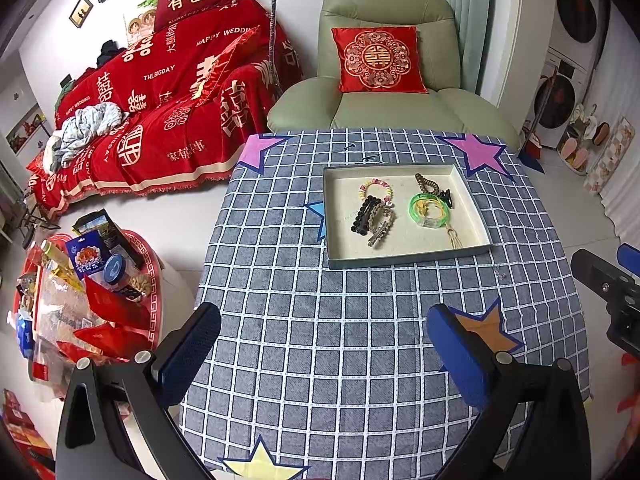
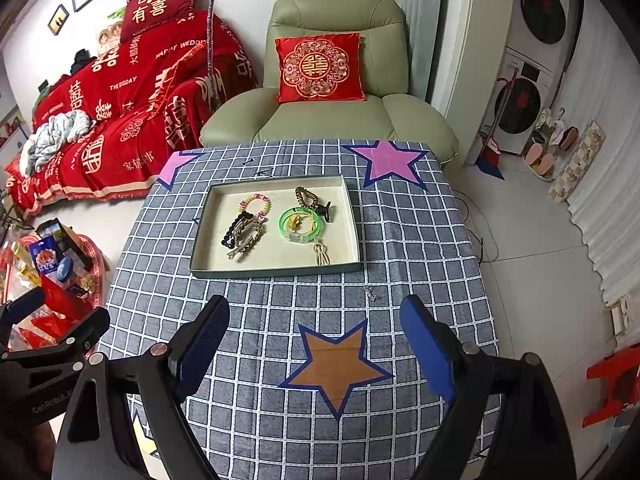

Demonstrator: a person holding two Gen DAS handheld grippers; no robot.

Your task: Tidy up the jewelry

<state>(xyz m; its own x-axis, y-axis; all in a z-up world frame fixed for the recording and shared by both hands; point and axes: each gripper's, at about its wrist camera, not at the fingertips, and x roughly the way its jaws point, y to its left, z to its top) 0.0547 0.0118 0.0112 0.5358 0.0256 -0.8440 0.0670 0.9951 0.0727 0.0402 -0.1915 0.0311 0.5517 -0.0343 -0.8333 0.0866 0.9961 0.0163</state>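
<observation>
While both grippers hover above the checked tablecloth [image 2: 420, 240], the left gripper [image 1: 324, 352] and right gripper [image 2: 316, 344] stand with fingers apart, holding nothing. Bracelets [image 2: 300, 220] and hair clips [image 2: 240, 236] lie in the shallow tray [image 2: 276, 270]; a small silver piece [image 2: 370, 293] rests just outside it.

The desk [image 2: 420, 240] wears grey-blue white-gridded cloth with pink, orange and yellow stars. The cream tray [image 2: 280, 266] holds a green bangle [image 2: 300, 224], a pastel bead bracelet [image 2: 256, 204] and, seemingly, a black clip [image 2: 325, 211].

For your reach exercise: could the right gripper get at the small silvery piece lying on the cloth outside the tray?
Probably yes. The small silvery piece lies alone on the checked cloth, just ahead of the open right gripper, with only bare cloth between them; the tray sits beyond it.
</observation>
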